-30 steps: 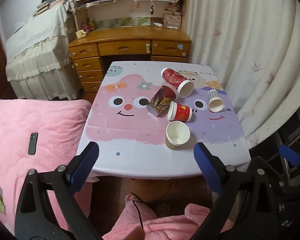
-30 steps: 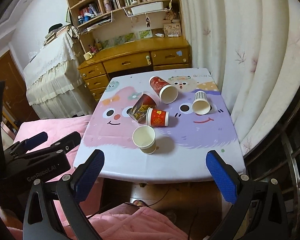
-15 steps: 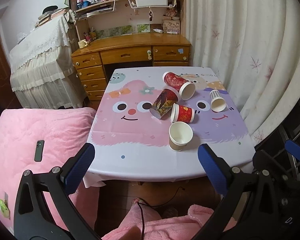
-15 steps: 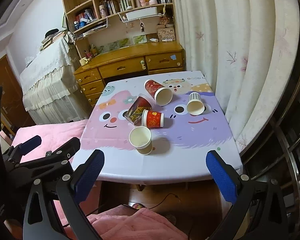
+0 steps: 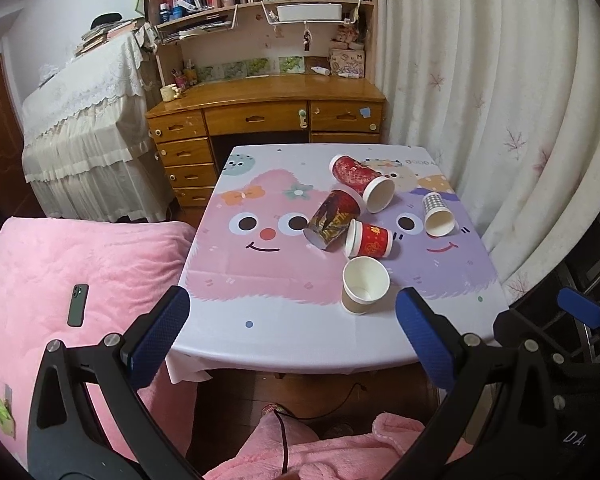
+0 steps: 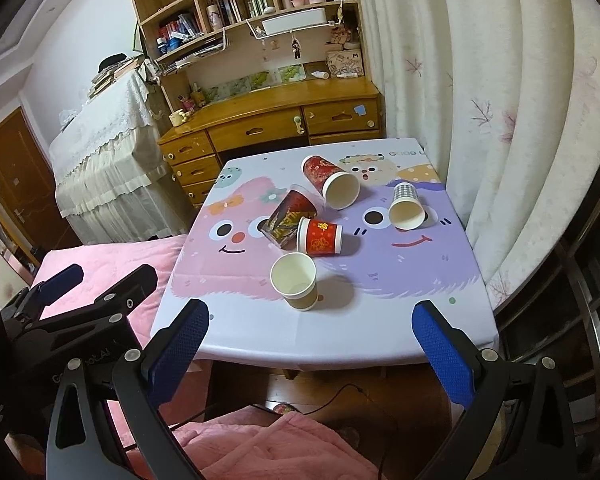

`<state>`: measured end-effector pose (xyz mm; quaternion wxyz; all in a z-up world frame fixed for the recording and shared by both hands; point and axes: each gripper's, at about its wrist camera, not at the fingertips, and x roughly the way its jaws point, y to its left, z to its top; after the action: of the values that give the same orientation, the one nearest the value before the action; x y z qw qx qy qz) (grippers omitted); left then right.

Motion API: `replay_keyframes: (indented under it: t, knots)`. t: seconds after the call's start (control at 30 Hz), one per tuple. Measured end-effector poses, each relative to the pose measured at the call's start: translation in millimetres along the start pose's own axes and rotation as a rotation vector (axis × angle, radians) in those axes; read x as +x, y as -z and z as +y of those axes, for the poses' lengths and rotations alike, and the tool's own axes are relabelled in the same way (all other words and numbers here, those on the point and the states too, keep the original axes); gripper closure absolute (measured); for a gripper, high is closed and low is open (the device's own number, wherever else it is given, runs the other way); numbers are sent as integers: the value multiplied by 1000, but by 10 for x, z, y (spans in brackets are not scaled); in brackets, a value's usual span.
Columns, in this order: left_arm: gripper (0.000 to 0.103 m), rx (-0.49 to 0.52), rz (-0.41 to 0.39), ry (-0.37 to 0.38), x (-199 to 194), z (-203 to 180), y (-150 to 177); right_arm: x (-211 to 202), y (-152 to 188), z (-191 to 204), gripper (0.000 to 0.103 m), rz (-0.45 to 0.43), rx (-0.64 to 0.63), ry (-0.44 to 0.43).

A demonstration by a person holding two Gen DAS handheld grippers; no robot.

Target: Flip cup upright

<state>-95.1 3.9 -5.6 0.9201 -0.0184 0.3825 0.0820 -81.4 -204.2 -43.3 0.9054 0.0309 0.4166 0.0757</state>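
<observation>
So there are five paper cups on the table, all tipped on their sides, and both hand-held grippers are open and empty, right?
Not quite. Four lie on their sides, but the plain cup nearest the front edge of the table already stands upright, mouth up, as the right wrist view shows. The rest holds: the left hand-held gripper and right hand-held gripper are open and empty.

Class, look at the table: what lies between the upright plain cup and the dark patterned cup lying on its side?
In the right wrist view, the small red cup lies on its side between the upright plain cup and the dark patterned cup.
</observation>
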Motion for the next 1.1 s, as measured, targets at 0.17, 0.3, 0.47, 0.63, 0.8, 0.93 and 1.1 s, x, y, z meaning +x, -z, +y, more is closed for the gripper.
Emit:
replay_keyframes:
  t: [0.17,0.3,0.47,0.63,0.8,0.93,1.1]
  knots:
    - [1,-4,-7,-14,8,15,-16,36,-19,10,0,1,-5,-9]
    - [1,-3,-8,-23,16,2,-18,35,-16,18,0,0,-5,-8]
    - [1,-2,-9,-25,17,-4,-18,49,-19,17,0,2,-4,-7]
    - [1,-3,-9,-27,14,-11,-17,109,-13,-8,0,12,5,-7]
    - [1,-2,-11,-28,13,-12,-17,122,-8,-29,0,13,6,-8]
    - [1,-2,-8,-28,14,-24,-17,126,-8,-28,0,13,5,-7]
    - [1,-1,-8,-29,16,-32,-14,123,3,-36,0,15,7,-7]
